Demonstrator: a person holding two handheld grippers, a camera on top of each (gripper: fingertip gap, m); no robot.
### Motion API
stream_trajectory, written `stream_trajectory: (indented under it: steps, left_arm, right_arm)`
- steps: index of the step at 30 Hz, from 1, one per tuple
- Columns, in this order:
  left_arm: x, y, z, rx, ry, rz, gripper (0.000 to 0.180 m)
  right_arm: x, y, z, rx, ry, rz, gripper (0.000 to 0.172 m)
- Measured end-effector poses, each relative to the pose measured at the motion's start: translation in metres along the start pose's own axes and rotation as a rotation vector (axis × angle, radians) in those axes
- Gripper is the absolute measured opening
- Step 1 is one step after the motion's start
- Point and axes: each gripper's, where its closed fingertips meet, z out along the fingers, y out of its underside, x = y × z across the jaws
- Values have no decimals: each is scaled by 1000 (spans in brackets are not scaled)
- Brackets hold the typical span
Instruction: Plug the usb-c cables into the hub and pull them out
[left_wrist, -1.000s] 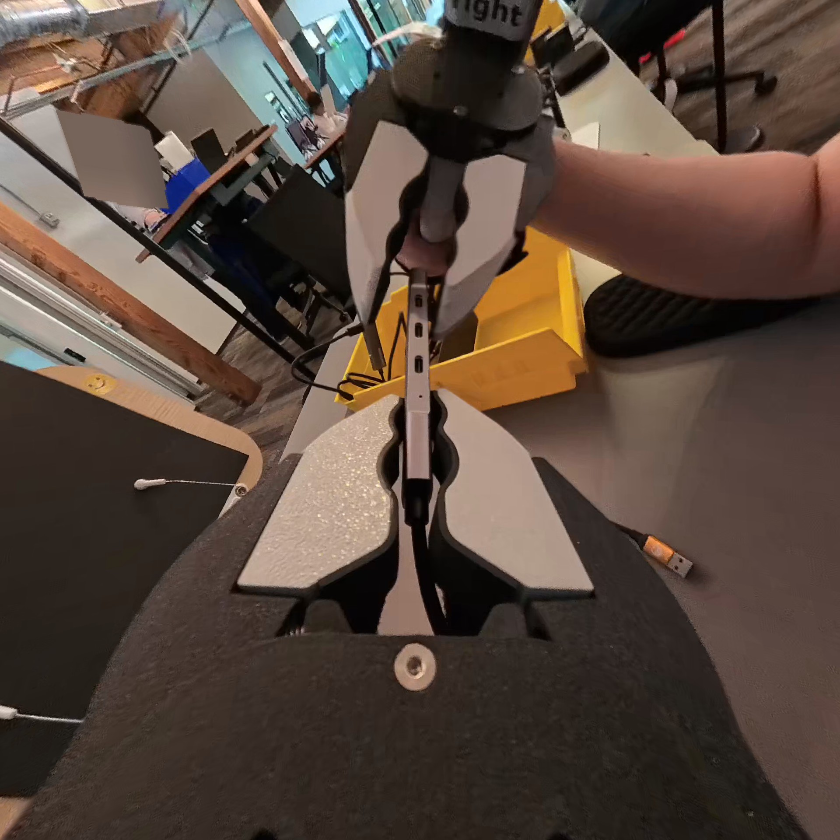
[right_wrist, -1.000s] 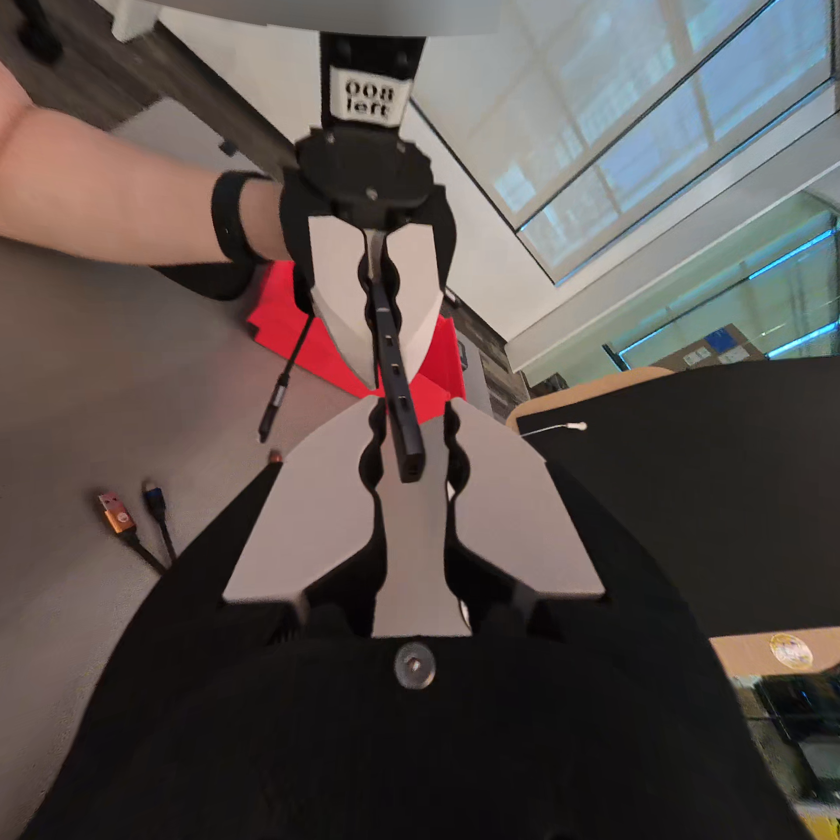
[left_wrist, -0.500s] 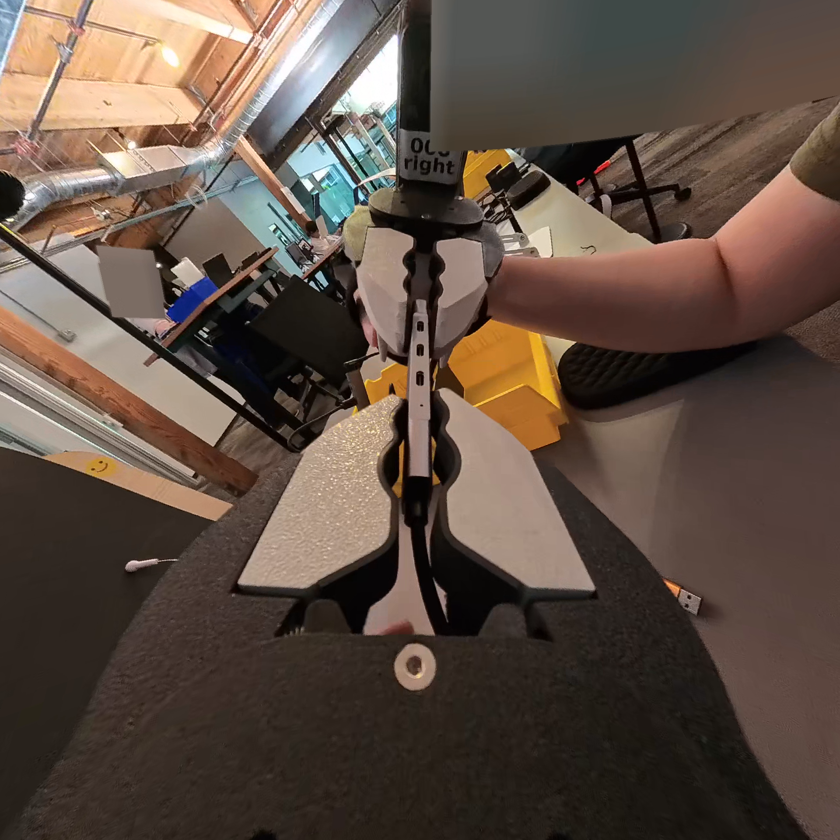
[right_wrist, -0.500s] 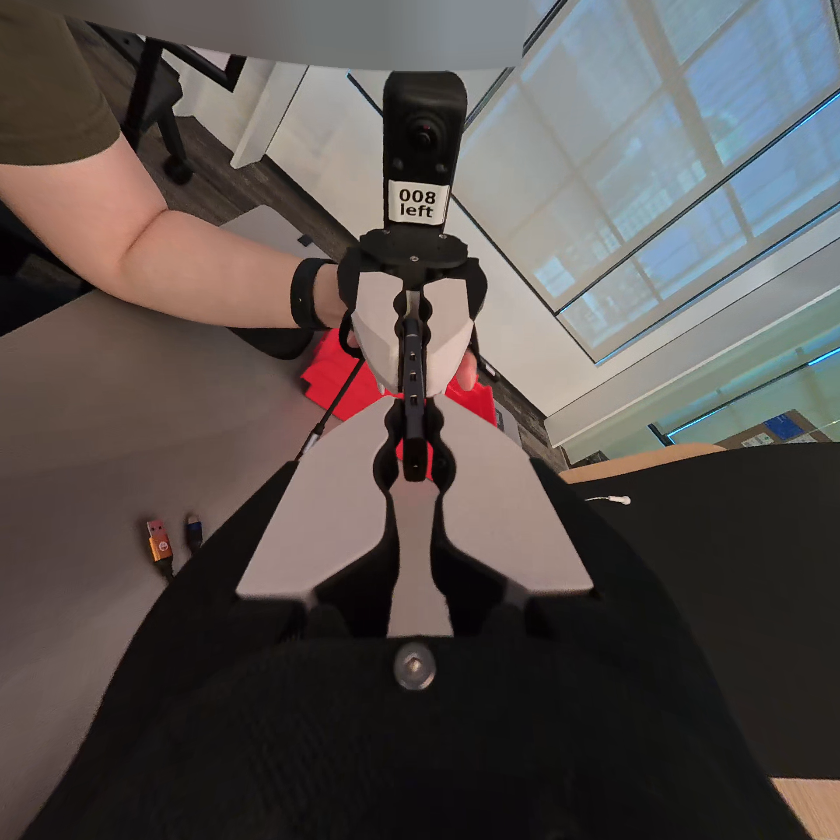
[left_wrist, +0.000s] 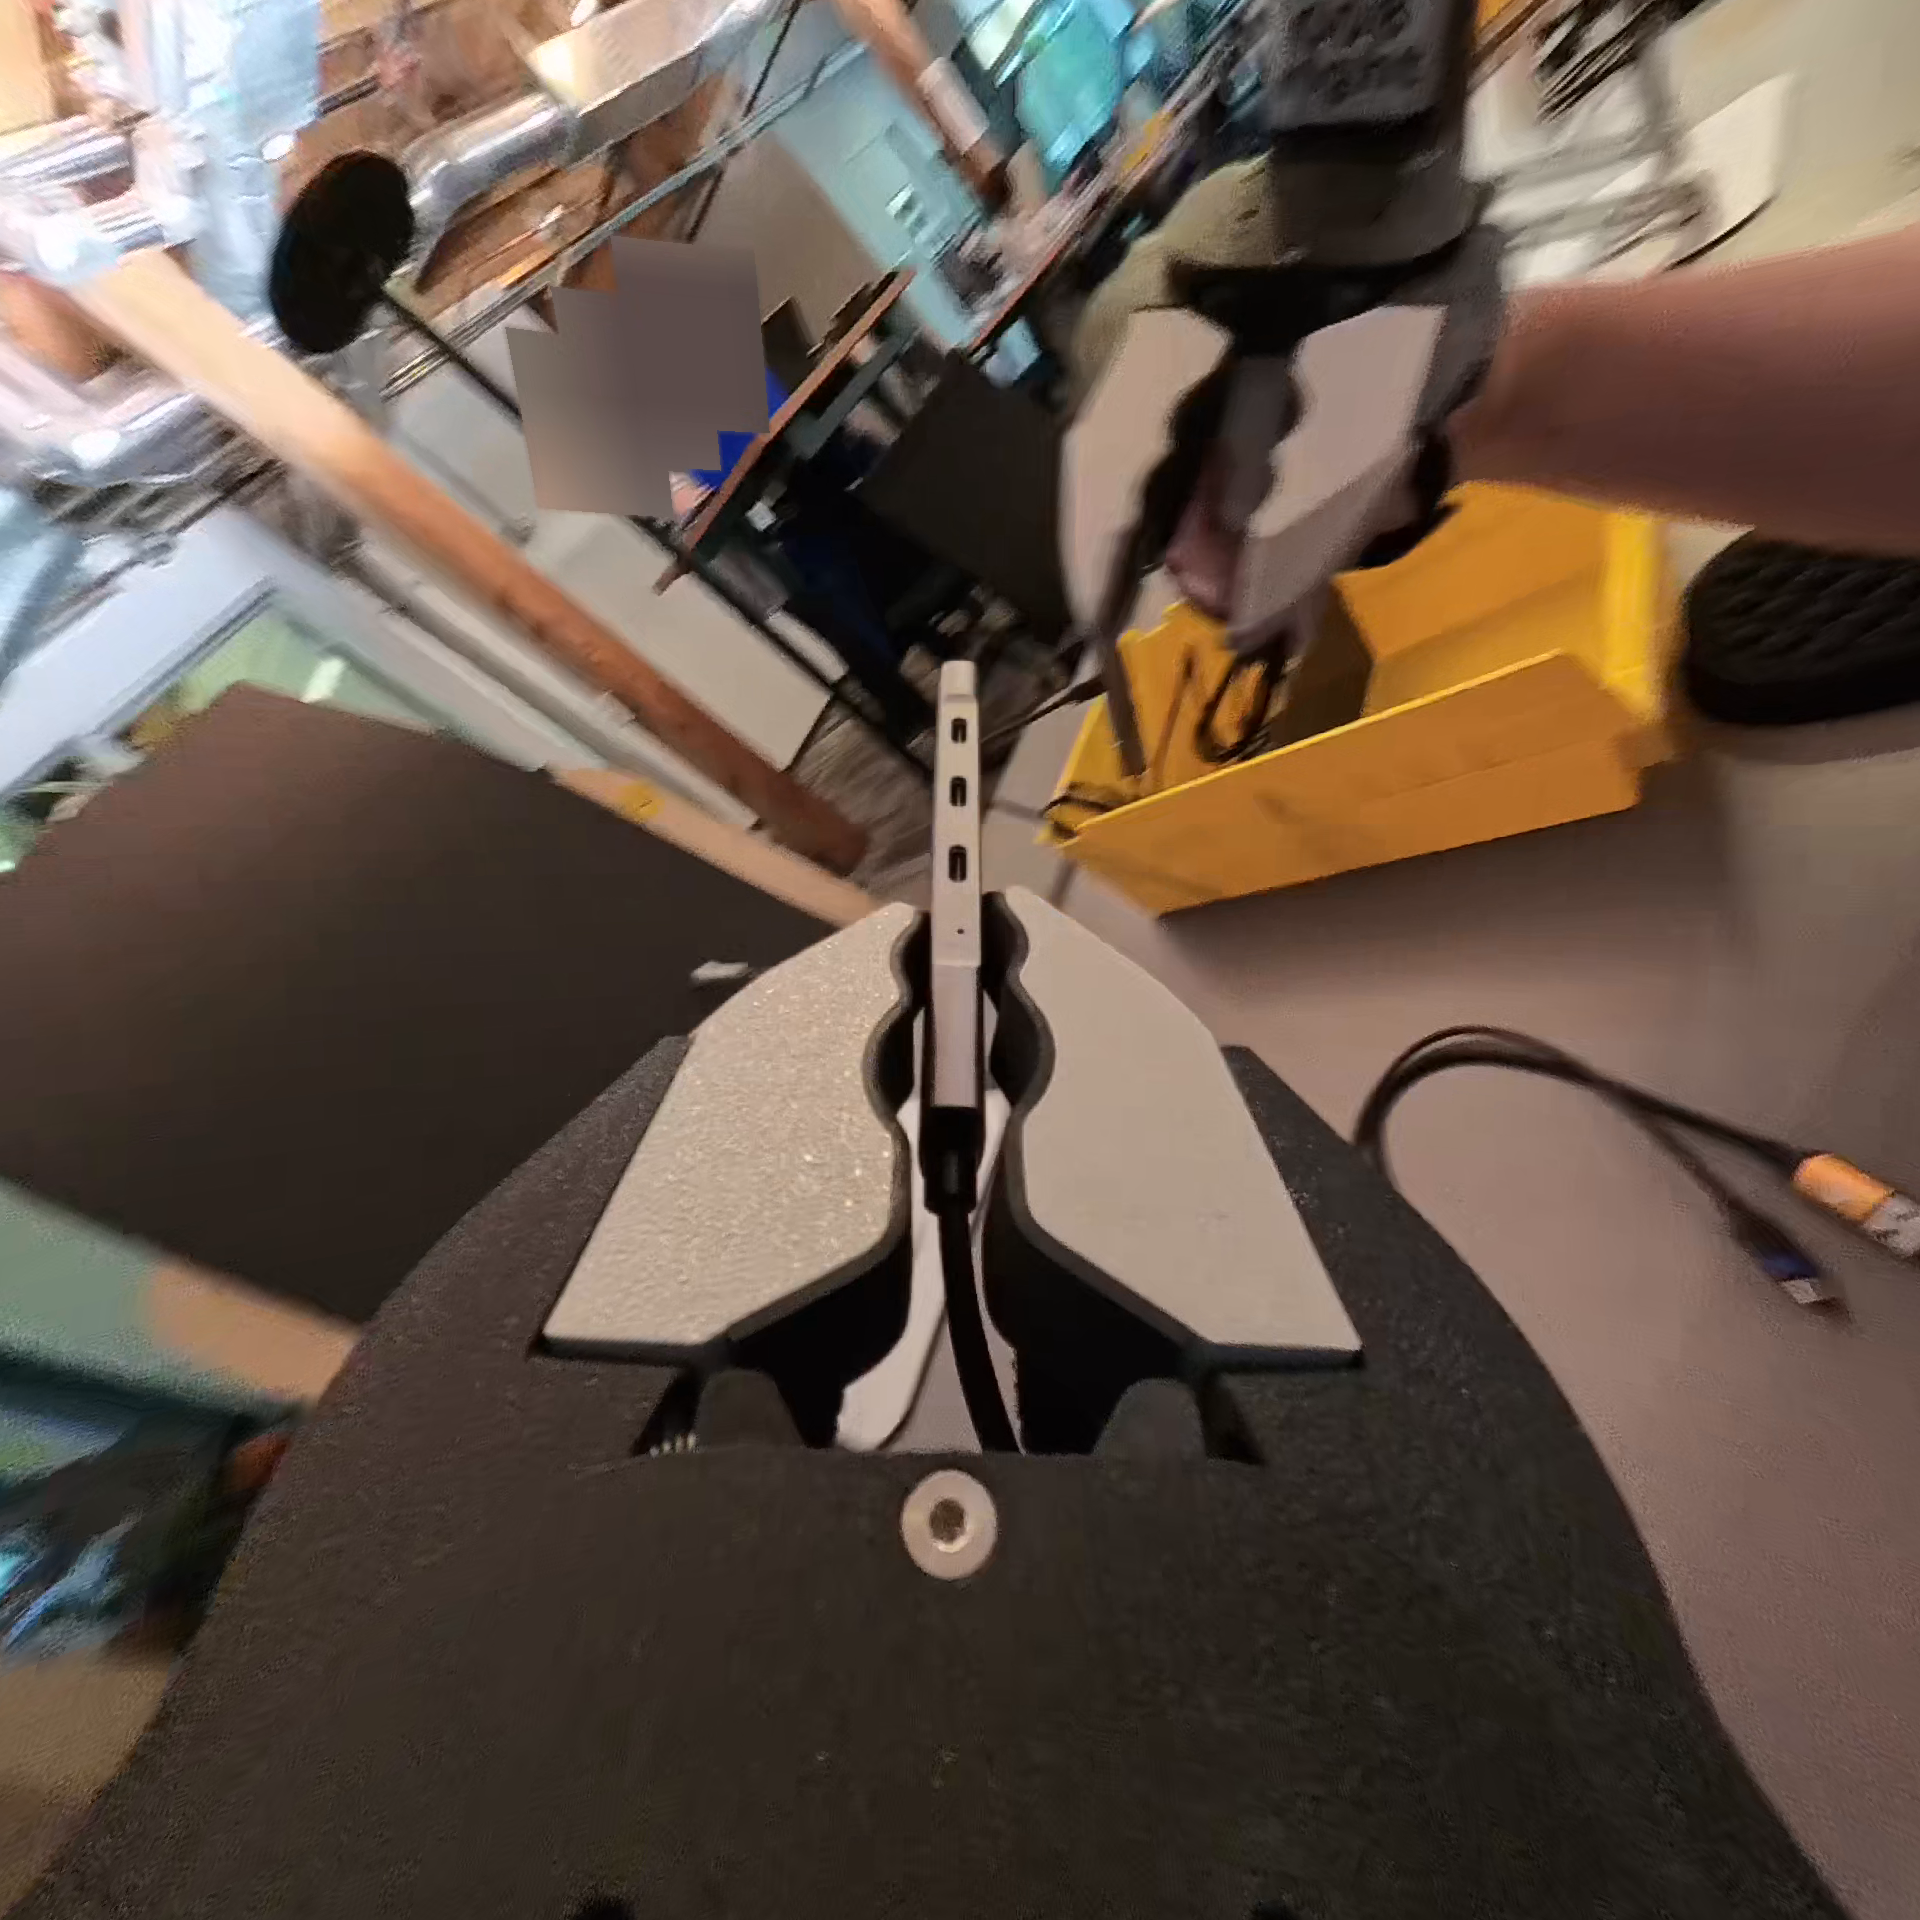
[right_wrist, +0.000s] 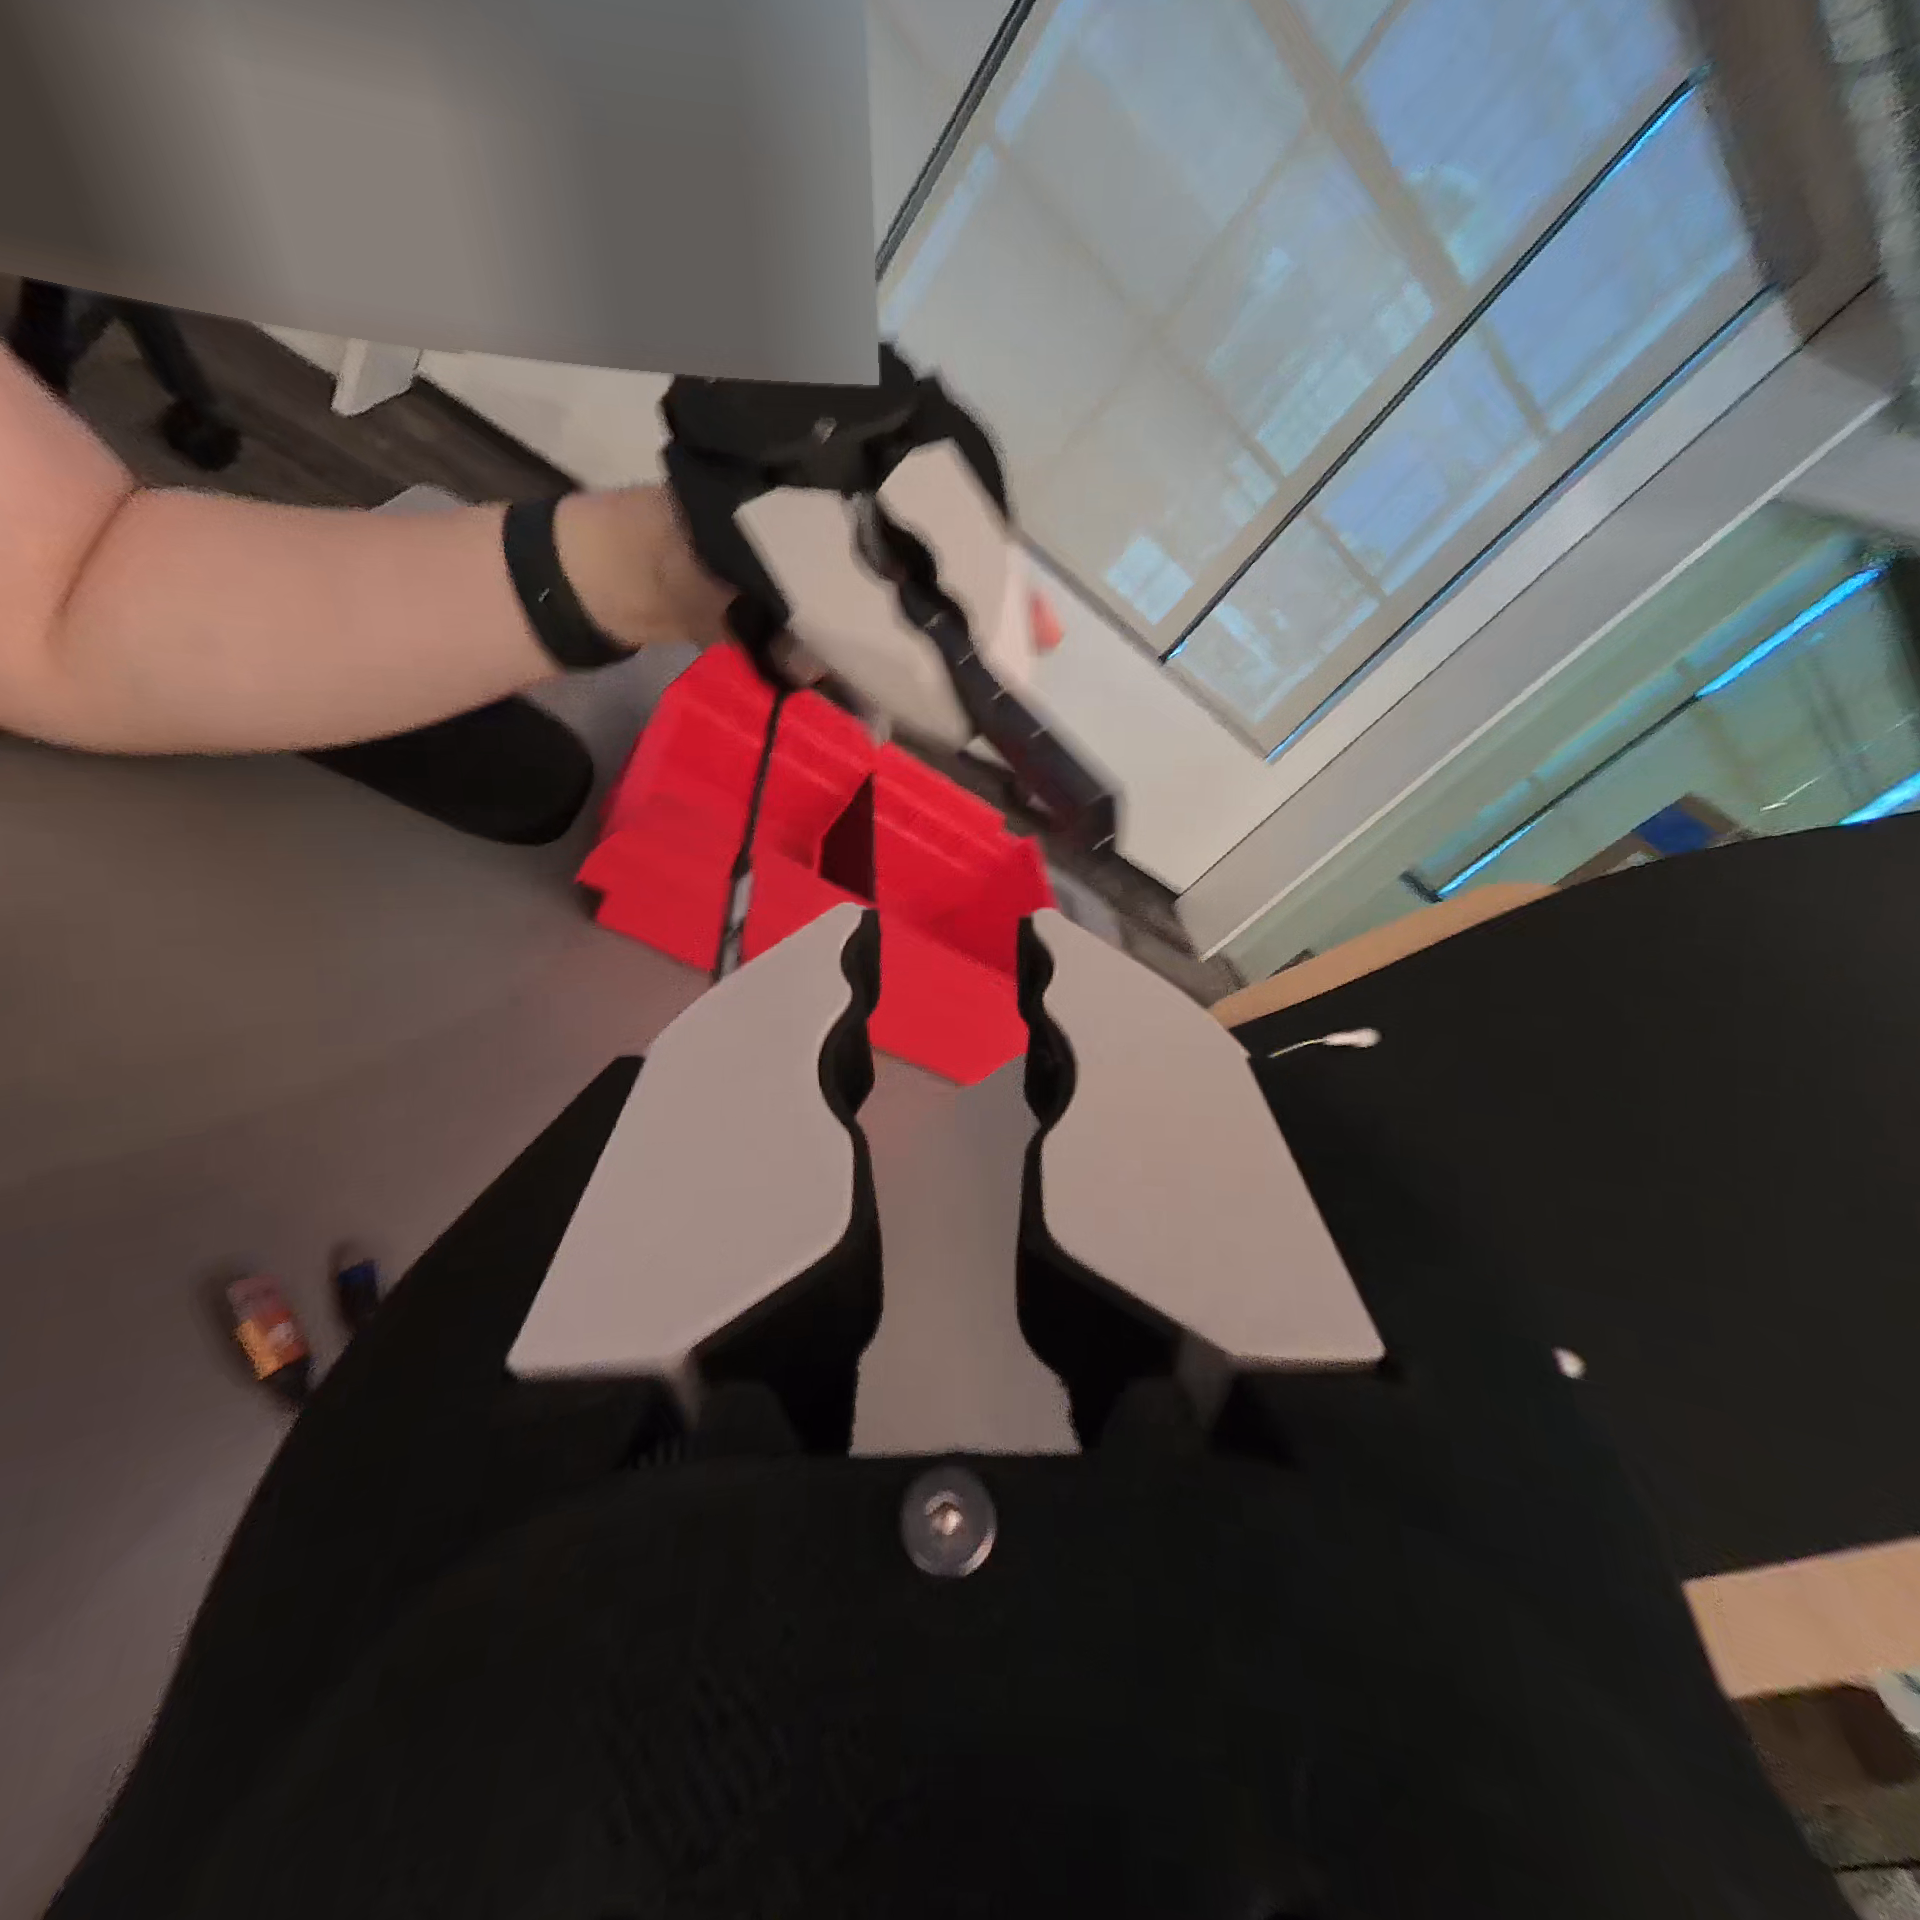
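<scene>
Half a second ago your right gripper (right_wrist: 943, 935) was closed around the far end of the slim grey metal USB-C hub (left_wrist: 956, 831); now it has let go and pulled back, its grey fingers (right_wrist: 748, 1122) spread with only air between them. In the left wrist view it sits blurred in the upper right of the frame (left_wrist: 1205, 613), clear of the hub's tip.

Your left gripper (left_wrist: 958, 914) stays clenched on the hub, both pads (left_wrist: 790, 1122) pressing its flat sides at frame centre. The hub stands on edge, three small oval ports showing above the fingertips, and its own black cable (left_wrist: 961, 1299) runs back between the fingers.

Just right of the hub, in the upper right of the left view, a yellow plastic bin (left_wrist: 1403, 790) sits on the grey tabletop (left_wrist: 1507, 987). At the right edge lie two loose cable plugs, one with an orange collar (left_wrist: 1844, 1195) and one with a blue one (left_wrist: 1782, 1270). In the right wrist view a red plastic bin (right_wrist: 935, 997) shows through the open fingers at frame centre.
</scene>
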Motion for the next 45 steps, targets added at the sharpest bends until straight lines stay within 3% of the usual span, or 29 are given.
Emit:
stream_trajectory:
  steps: [5,11,18,27,35,45]
  left_arm:
    - [-32,13,-30,-149,-166,48,9]
    - [-45,8,-48,-157,-235,48,9]
    - [-47,3,-50,-130,-242,46,9]
    - [-45,7,-37,-126,-216,41,9]
    - [-43,11,-31,-139,-198,41,9]
    - [-41,16,-25,-173,-191,42,9]
  right_arm:
    - [-52,47,29,-192,-297,171,27]
    - [-98,134,100,-438,-341,392,15]
    - [-122,190,102,-559,-376,474,16]
    - [-133,220,94,-639,-405,486,21]
    - [-131,221,94,-621,-396,560,17]
    - [-134,220,94,-630,-427,490,8]
